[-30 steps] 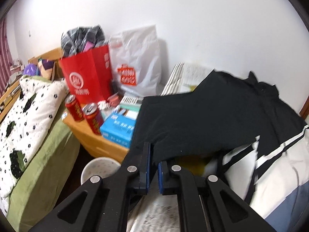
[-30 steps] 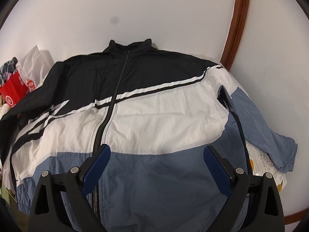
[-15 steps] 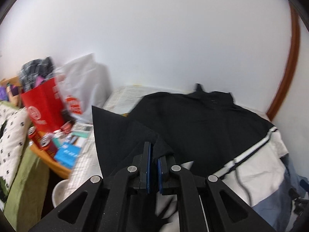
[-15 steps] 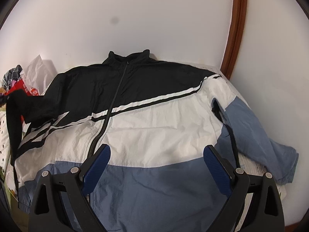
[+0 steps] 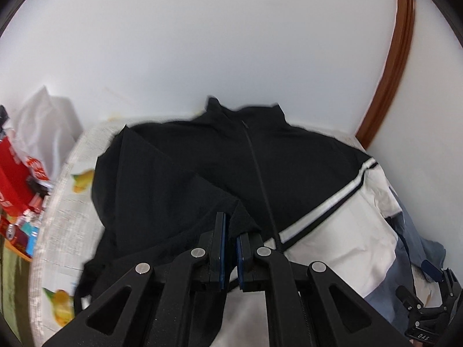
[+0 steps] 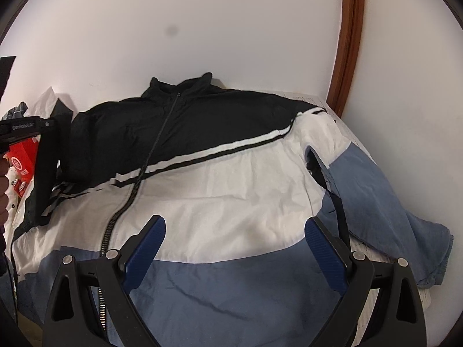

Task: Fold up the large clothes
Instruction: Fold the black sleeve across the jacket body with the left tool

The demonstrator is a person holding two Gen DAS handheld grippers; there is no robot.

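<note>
Sleeve fold-over in progress
My left gripper [image 5: 230,241] has carried the black sleeve [image 5: 162,179] inward across the jacket [image 6: 231,179] chest.

A lived-in home bedroom: patterned bedsheet [image 5: 55,248], red shopping bag [image 5: 11,170], wooden door frame [image 6: 348,46], white wall.

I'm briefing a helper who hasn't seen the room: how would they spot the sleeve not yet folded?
Find the jacket spread below the white wall. Its blue sleeve lies out beside the brown door frame; the other, black sleeve is pinched in closed jaws.
</note>
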